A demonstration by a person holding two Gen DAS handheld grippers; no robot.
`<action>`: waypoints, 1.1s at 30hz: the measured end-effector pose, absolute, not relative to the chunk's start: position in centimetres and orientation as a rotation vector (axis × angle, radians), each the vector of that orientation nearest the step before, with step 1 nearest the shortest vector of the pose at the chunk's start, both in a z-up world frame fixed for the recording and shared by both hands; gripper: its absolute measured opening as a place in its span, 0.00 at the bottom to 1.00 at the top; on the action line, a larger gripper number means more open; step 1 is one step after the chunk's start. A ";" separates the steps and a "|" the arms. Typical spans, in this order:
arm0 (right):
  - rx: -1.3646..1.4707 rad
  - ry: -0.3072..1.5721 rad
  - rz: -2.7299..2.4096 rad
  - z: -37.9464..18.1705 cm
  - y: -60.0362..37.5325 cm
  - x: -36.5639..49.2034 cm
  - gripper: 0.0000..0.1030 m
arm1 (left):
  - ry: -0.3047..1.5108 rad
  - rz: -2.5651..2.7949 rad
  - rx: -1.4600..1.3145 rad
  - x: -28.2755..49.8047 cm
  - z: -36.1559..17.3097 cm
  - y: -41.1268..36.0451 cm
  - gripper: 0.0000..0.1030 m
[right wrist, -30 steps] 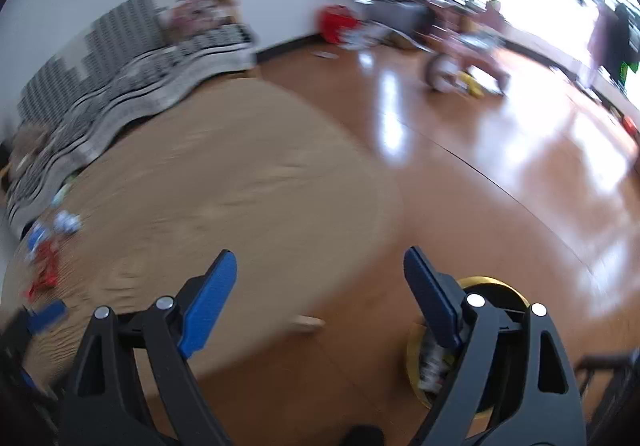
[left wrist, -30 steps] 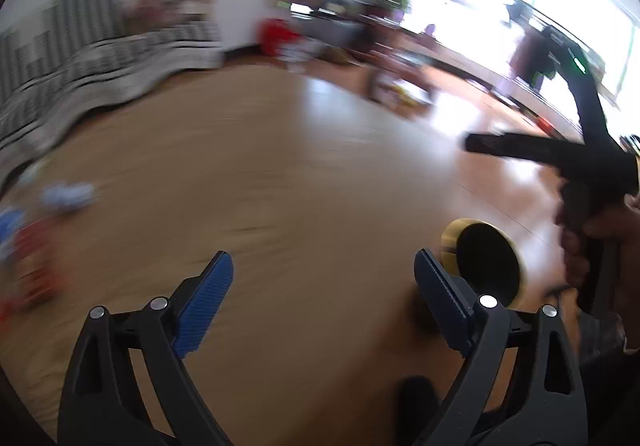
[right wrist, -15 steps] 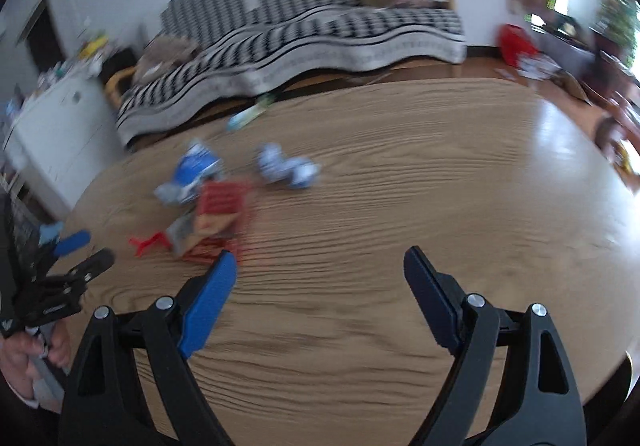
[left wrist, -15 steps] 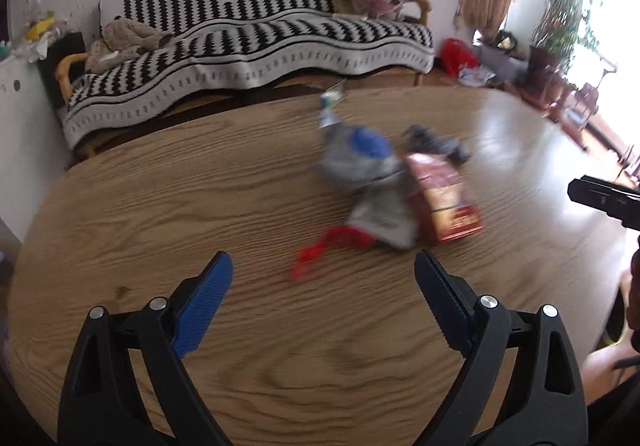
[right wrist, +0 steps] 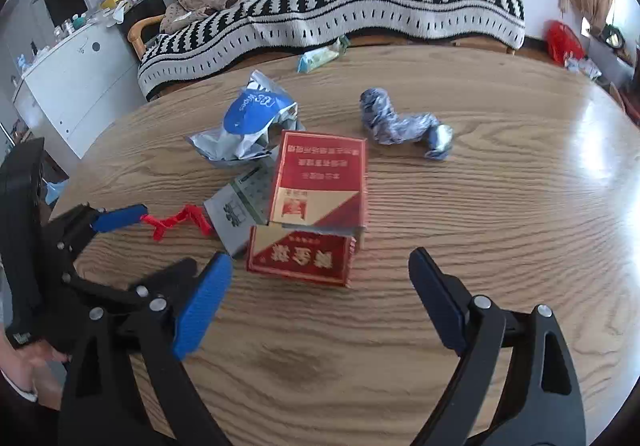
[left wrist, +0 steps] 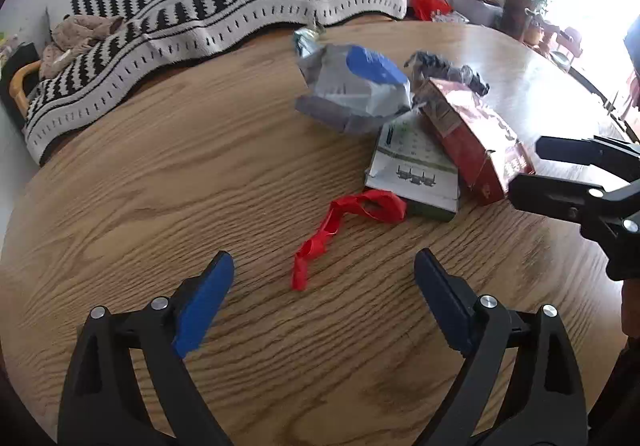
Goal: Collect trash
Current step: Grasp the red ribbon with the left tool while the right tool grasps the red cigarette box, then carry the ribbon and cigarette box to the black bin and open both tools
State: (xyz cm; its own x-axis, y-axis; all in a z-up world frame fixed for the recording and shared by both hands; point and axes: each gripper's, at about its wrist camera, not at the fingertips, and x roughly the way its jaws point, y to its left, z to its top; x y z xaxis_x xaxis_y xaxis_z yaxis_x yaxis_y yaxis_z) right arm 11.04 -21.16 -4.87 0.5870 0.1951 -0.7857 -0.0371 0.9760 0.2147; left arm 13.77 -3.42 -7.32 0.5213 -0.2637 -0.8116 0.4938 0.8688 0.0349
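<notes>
While both tongs, left (left wrist: 324,286) and right (right wrist: 320,278), gape wide over the round wooden bench (left wrist: 160,174), nothing sits between them. Bare wood lies nearest. Mid-bench, the trash clusters: a red strip (left wrist: 340,222), grey box (left wrist: 416,166), red box (right wrist: 316,198), blue bag (right wrist: 252,122). Only the right view shows a green packet (right wrist: 320,56) near the far edge. Behind stands a striped sofa (right wrist: 340,2).

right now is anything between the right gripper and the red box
Nothing visible. The open right gripper faces the red box across bare table. The grey carton lies partly under the box's left side, out of the path.
</notes>
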 end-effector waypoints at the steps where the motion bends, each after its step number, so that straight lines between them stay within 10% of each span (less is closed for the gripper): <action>1: 0.189 0.936 0.136 -5.1 -21.0 11.3 0.84 | 0.915 -0.458 0.268 14.0 -7.3 -3.4 0.87; 9: 0.163 0.949 0.114 -6.4 -19.6 12.6 0.83 | 0.895 -0.458 0.261 14.4 -7.3 -3.6 0.73; 13: 0.128 0.942 0.110 -6.3 -19.2 12.8 0.58 | 0.877 -0.477 0.273 14.0 -7.1 -4.1 0.51; 18: 0.150 0.935 0.116 -5.7 -19.7 12.4 0.54 | 0.866 -0.488 0.305 13.1 -6.8 -4.8 0.11; 33: 0.161 0.871 0.064 -2.5 -24.1 9.1 0.54 | 0.826 -0.454 0.294 11.7 -4.1 -5.7 0.08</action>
